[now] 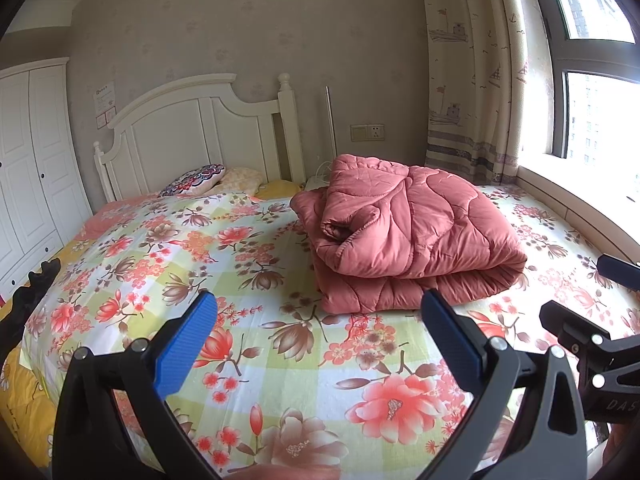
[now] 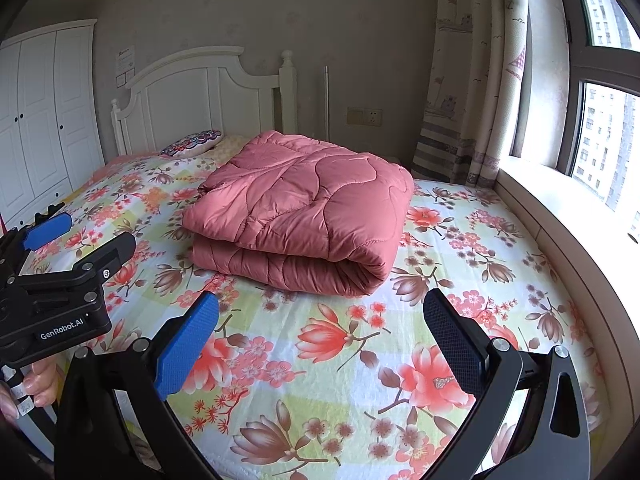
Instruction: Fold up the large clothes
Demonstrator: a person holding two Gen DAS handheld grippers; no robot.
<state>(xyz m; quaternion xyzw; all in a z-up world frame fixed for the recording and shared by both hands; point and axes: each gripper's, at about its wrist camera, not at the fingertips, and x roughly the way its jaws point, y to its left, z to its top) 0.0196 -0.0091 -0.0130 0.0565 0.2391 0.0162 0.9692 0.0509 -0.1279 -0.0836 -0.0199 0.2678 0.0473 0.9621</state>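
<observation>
Left wrist view: left gripper spread wide, empty; folded quilt on bed just ahead. Right gripper likewise spread, empty, quilt ahead.

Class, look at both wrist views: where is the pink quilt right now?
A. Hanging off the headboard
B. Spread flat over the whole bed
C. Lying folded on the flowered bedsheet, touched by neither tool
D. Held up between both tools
C: the pink quilt lies folded on the flowered bedsheet, with the left tool and right tool both open and short of it.
</observation>
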